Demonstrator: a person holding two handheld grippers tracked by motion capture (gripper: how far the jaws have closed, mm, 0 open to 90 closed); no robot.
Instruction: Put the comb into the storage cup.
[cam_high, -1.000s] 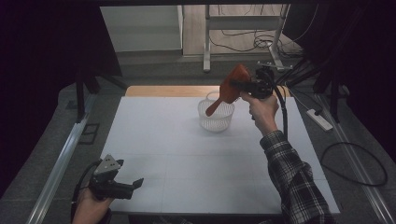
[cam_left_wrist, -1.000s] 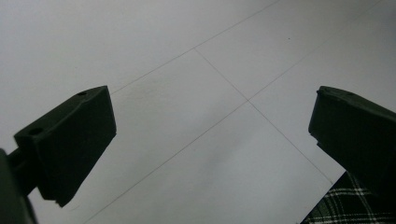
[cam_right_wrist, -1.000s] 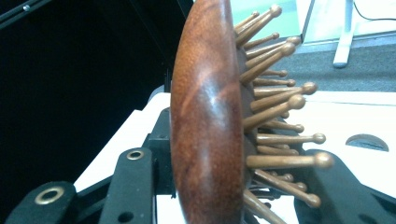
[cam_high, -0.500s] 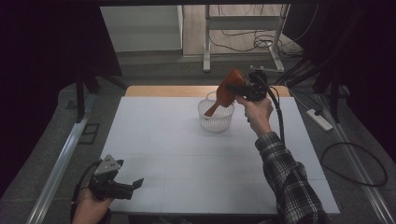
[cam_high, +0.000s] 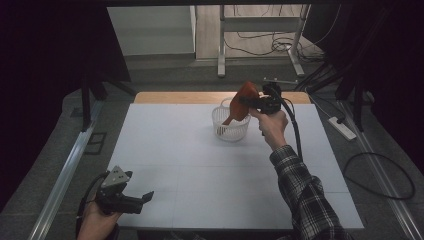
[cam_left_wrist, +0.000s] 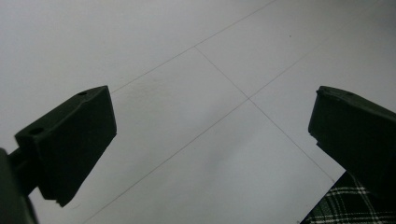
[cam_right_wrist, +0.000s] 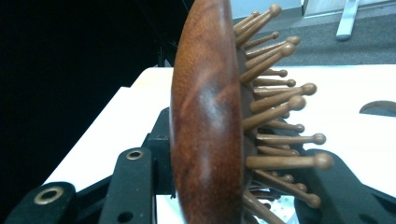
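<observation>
Right gripper (cam_high: 248, 101) clamped on brush (cam_high: 242, 103) head, over basket (cam_high: 230, 123); handle dips inside, its tip hard to see through the mesh. Left gripper (cam_high: 148, 196) wide open, empty, at near table (cam_high: 190, 160) edge.

Wooden hairbrush (cam_high: 242, 101) — tilted, handle in basket (cam_high: 231, 131)

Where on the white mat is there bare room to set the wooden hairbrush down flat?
Nearly all of the white mat is bare: the wide stretch between the white basket and the left tool, and the strip left of the basket. The one crowded spot is the basket, where the right tool holds the hairbrush.
</observation>
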